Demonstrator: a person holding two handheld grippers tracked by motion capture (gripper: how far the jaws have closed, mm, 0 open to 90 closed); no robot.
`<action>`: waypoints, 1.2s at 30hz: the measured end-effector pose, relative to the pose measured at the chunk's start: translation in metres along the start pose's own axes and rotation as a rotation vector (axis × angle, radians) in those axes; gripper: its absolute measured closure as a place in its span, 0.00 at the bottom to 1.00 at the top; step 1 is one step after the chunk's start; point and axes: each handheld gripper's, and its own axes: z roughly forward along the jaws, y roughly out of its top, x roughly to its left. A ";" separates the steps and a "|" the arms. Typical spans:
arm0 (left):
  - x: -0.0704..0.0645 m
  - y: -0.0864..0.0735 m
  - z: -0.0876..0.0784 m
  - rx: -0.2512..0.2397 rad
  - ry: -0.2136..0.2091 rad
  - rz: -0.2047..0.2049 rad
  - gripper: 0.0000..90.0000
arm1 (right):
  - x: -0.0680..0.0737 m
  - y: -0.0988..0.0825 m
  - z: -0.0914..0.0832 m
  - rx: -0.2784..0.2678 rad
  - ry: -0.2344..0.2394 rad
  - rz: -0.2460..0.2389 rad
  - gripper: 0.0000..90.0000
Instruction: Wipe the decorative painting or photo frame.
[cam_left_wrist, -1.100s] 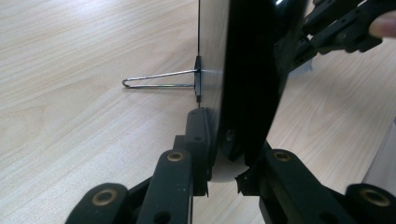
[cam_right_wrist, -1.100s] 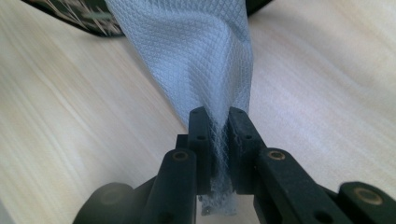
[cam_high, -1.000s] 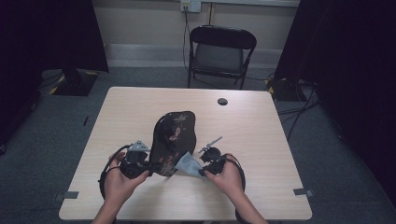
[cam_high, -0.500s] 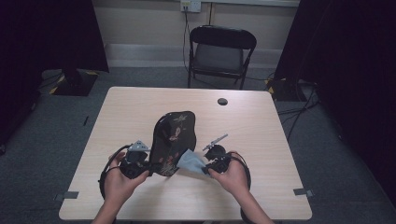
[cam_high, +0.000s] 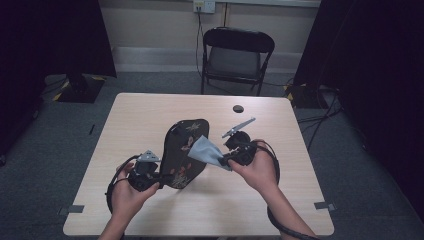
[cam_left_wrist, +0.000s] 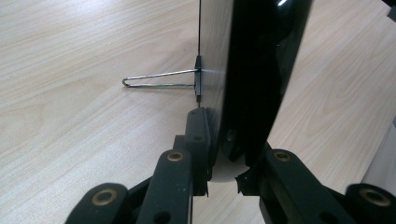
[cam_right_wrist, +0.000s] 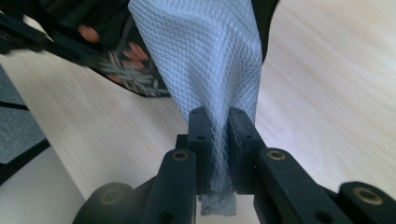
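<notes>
A: Two grips, both closed on something. Your right gripper has its black jaws pressed together on a pale blue cloth, woven in a fine diamond mesh, soft enough to bunch into a narrow waist where the pads pinch it and fan out above.

B: And your left gripper?

A: Its jaws clamp the lower edge of a black oval panel, glossy and rigid, seen nearly edge-on in the left gripper view. A thin wire stand sticks out from its back and rests on the table.

B: Where does the panel sit?

A: From the high view, the black oval panel stands tilted near the middle of the pale wood-grain table, its face dotted with small flower patterns. Your left gripper holds its near lower corner. The pale blue cloth lies against the panel's right side, stretched from your right gripper.

B: What changed from a second ago?

A: Your right hand has risen and drawn the cloth higher up the panel's face; your left hand and the panel have stayed put.
</notes>
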 end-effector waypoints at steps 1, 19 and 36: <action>0.000 0.000 0.000 0.000 0.000 0.000 0.87 | 0.002 0.005 -0.006 -0.009 0.001 -0.006 0.91; -0.001 0.000 0.001 -0.004 0.003 0.017 0.87 | 0.019 0.052 -0.030 -0.065 -0.027 -0.051 0.91; 0.000 0.000 0.000 -0.002 0.001 0.013 0.87 | 0.008 0.017 0.020 -0.008 0.013 0.006 0.91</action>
